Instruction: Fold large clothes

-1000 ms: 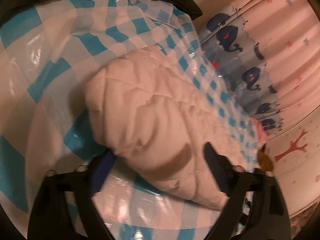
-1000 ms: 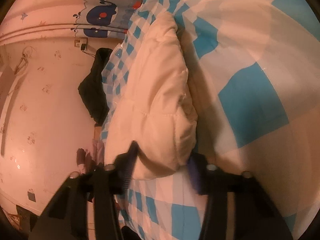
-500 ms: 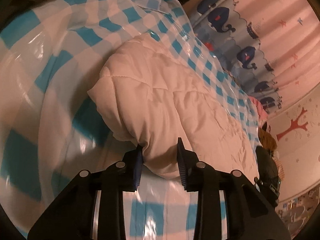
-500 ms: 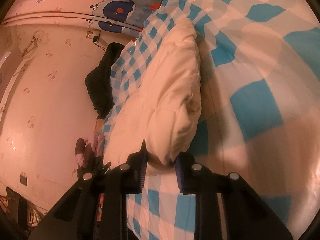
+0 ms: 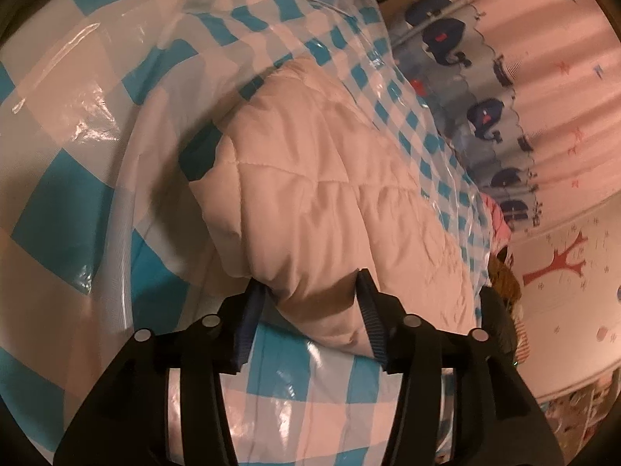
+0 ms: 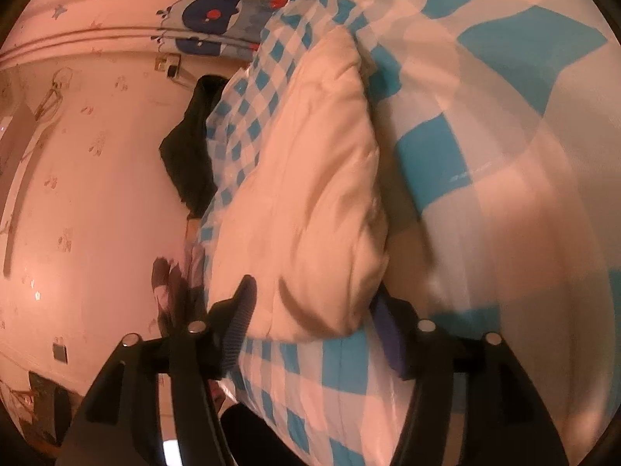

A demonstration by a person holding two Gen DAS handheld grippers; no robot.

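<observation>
Left wrist view: the left hand-held gripper (image 5: pixel 310 306) straddles the near corner of the cream quilted padded jacket (image 5: pixel 330 202), which lies bundled on the blue-and-white checked plastic-covered surface (image 5: pixel 70 202). Its jaws are opening, the puffy corner between them, the pads barely touching. The right hand-held gripper (image 6: pixel 314 318) brackets the opposite end (image 6: pixel 310 194), jaws likewise opening, apparently to release the fold. Open checked cover lies left; the whale-print curtain (image 5: pixel 485 116) borders the far edge.
</observation>
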